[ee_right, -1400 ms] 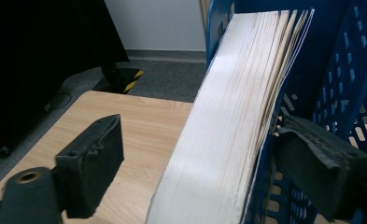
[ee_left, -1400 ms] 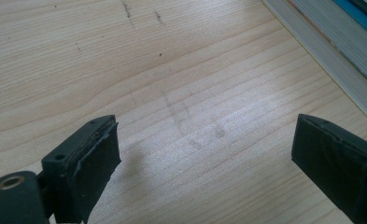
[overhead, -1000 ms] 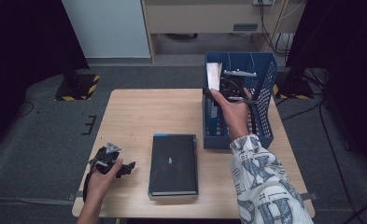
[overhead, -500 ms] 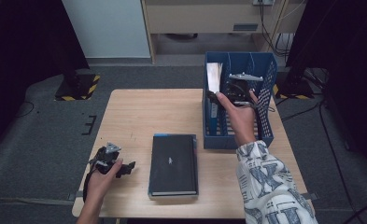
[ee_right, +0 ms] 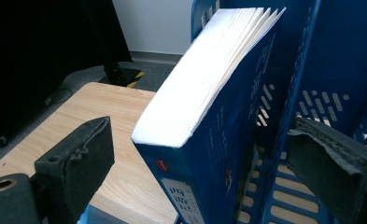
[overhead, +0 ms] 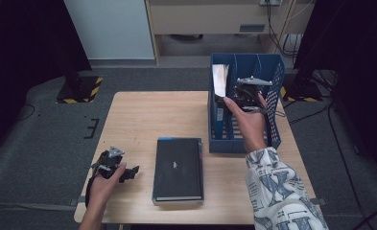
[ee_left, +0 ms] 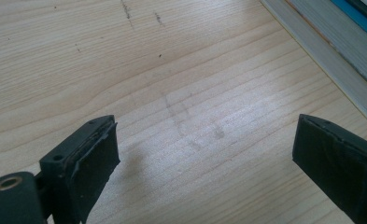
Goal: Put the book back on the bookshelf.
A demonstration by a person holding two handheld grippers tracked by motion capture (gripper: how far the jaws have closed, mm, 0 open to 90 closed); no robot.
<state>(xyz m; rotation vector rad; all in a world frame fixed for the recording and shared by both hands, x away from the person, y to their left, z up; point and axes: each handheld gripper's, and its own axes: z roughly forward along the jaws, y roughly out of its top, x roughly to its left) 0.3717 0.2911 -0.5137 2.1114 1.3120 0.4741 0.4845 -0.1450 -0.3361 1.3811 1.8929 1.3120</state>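
A blue book (ee_right: 209,116) with white page edges stands upright in the left slot of the blue file rack (overhead: 272,81); the book (overhead: 219,84) rises above the rack's rim. My right gripper (overhead: 227,101) is open, its jaws set wide on either side of the book's top corner without touching it (ee_right: 202,154). A black-covered book (overhead: 178,167) lies flat on the wooden table (overhead: 147,115). My left gripper (overhead: 128,172) rests low at the table's front left, open over bare wood (ee_left: 204,149), just left of the black book.
The rack has several slots with slatted walls (ee_right: 312,107). The edge of the flat book (ee_left: 340,51) lies at the upper right of the left gripper view. Dark stands and cables (overhead: 315,86) surround the table on a grey floor.
My right hand has drawn back slightly toward the table's front, gripper still at the upright book. The left hand stays put.
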